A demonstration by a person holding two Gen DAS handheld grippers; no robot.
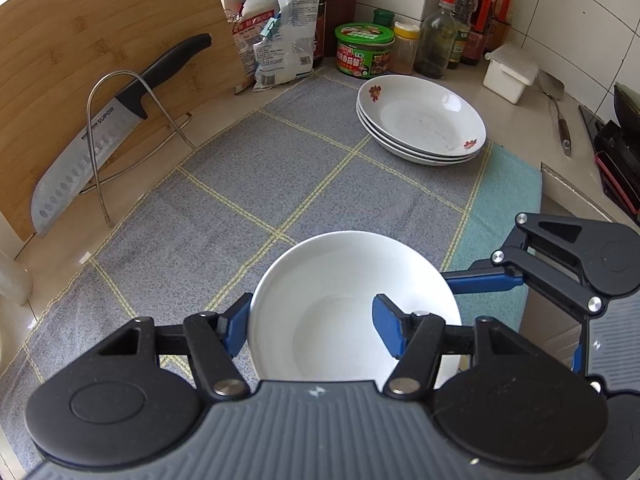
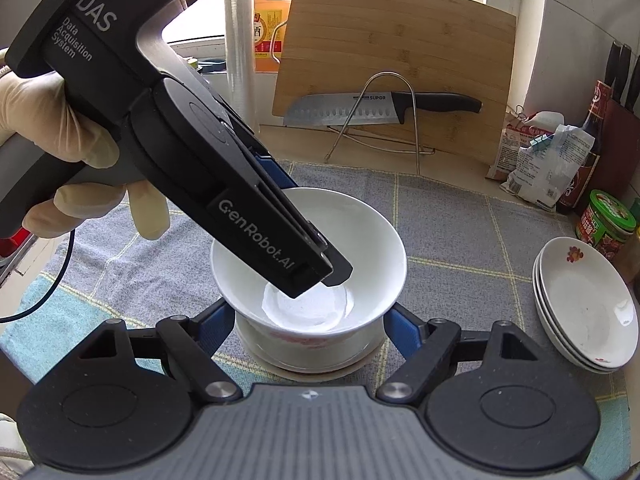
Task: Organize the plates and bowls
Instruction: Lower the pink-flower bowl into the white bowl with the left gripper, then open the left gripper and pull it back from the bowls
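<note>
A plain white bowl (image 1: 352, 308) (image 2: 372, 248) sits nested on top of other bowls (image 2: 308, 354) on the grey checked cloth. My left gripper (image 1: 312, 330) is open, with one blue finger outside the bowl's left rim and the other inside the bowl; it also shows from the side in the right wrist view (image 2: 320, 268). My right gripper (image 2: 310, 330) is open, its blue fingers on either side of the lower bowls, and it shows in the left wrist view (image 1: 484, 280). A stack of three white plates (image 1: 420, 120) (image 2: 584, 304) with red flowers lies on the cloth.
A bamboo cutting board (image 1: 100, 60) (image 2: 396, 68) leans behind a wire rack holding a knife (image 1: 104, 140) (image 2: 380, 108). Sauce bottles, a green tub (image 1: 364, 50), a bag (image 1: 280, 40) and a white box (image 1: 510, 72) crowd the back. A spatula (image 1: 556, 112) lies near the stove.
</note>
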